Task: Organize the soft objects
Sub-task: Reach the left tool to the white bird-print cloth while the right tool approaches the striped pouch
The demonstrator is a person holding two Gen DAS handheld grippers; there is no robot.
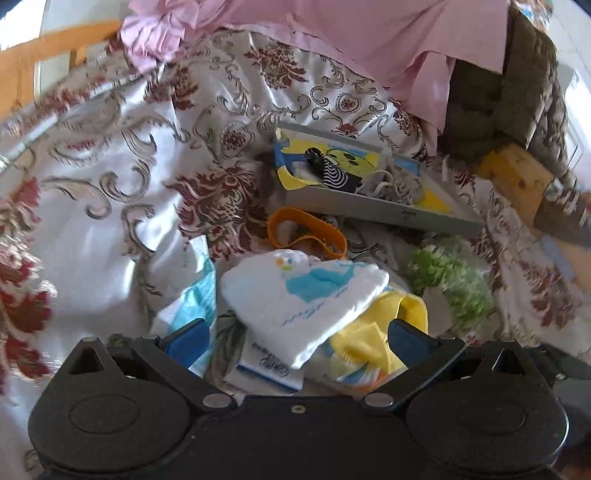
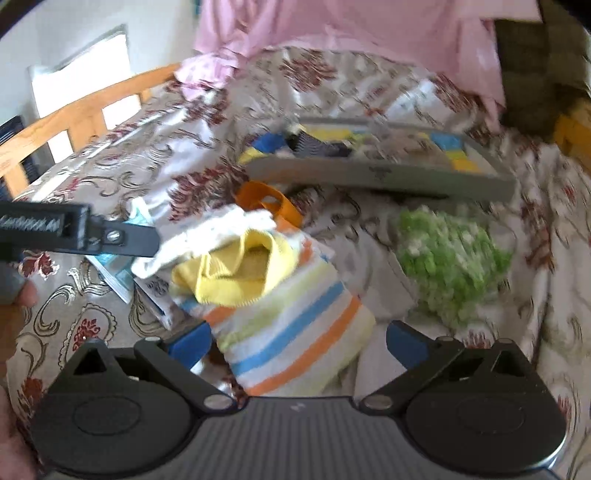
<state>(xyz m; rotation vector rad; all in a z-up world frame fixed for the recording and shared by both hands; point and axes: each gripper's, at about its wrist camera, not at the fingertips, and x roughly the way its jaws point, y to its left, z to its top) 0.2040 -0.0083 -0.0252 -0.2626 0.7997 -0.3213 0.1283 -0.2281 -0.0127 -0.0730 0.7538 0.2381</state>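
Floral bedspread point(image 1: 122, 177), cream with red blooms, covers the bed in the left wrist view, with one pink sheet point(image 1: 332, 33) bunched at the far end. One grey tray point(image 1: 373, 210) lies on it holding a striped black-and-white sock point(image 1: 334, 173) and a grey piece. Nearer sit one orange band point(image 1: 308, 230), one green fluffy cloth point(image 1: 448, 275), one white cloth with a blue bird print point(image 1: 303, 291) and one yellow garment point(image 1: 373, 332). The left tongs point(image 1: 297, 341) stand released, jaws wide apart, and the white cloth lies between and just ahead of the two blue pads, held by neither. A booklet point(image 1: 266, 363) peeks out beneath it.

From the right wrist the same bedspread point(image 2: 110, 170) appears, more blurred, plus a wooden bed rail point(image 2: 74, 114) that shows only partly in the other view. This view alone shows one striped cloth point(image 2: 291, 332) in orange, blue and pale green, under the yellow garment point(image 2: 236, 273). The right tongs point(image 2: 297, 341) are likewise released, the striped cloth lying between the spread jaws, ungripped. The left tool's arm point(image 2: 74, 229) reaches in from the left, its tip at the white cloth point(image 2: 218, 236). The green cloth point(image 2: 452, 266) lies well to the right, the tray point(image 2: 376, 177) beyond.
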